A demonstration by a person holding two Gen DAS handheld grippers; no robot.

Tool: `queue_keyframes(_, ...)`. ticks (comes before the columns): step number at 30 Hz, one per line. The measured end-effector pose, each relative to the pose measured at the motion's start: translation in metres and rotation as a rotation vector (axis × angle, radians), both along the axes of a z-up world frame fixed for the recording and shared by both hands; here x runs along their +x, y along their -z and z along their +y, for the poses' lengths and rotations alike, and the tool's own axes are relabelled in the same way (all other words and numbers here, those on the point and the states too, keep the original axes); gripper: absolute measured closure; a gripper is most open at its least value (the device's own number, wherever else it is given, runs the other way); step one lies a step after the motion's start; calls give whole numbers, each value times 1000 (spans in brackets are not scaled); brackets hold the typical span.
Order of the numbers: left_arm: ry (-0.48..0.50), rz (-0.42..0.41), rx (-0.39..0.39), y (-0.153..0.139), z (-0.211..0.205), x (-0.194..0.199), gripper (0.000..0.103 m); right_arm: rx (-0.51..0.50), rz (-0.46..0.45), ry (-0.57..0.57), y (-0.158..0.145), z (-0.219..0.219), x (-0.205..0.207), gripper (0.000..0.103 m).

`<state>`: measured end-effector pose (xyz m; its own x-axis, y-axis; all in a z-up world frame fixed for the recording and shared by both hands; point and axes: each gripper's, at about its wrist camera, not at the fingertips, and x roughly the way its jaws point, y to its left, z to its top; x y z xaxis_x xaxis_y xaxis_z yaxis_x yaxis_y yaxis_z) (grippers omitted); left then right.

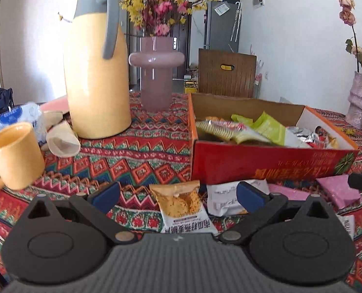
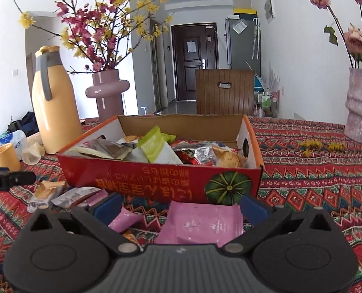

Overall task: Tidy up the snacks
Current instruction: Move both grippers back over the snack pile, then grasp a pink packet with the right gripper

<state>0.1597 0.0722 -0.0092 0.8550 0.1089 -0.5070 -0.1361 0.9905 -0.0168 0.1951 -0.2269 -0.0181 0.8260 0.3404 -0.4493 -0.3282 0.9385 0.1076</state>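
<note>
At lower centre, the left gripper [image 1: 178, 196] stands spread around an orange-and-white crisp packet [image 1: 182, 207] on the patterned red tablecloth [image 1: 132, 156]. The right gripper [image 2: 181, 207] is likewise spread, flanking a flat pink sachet [image 2: 200, 224] just below the red cardboard snack box [image 2: 161, 179].

A lived-in home: patterned tablecloth [image 2: 315, 171], flower vase [image 2: 109, 92] (blossoms spilling out), entrance door [image 2: 193, 61] and fridge [image 2: 242, 44] behind.

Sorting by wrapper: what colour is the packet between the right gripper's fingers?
Pink packet, clearest in right wrist view.
</note>
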Motion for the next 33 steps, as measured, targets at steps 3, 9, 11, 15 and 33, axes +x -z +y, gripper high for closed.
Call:
queue_keyframes(3,6,4,5,4,-1,2,0,19,15,13,8,-4,7,0)
queue_keyframes(9,1,-19,-13,3,2,-2,0,36,49,23,20,-7,14,0)
queue_keyframes(11,-2,-32,-18,1,2,-5,0,36,41,18,20,-6,13,0)
queue_keyframes(15,-4,-44,-21,0,3,-7,0,33,45,14,22,-5,13,0)
queue_keyframes(33,-17,-56,-38,-1,7,-9,0,12,44,-13,25,2,14,0)
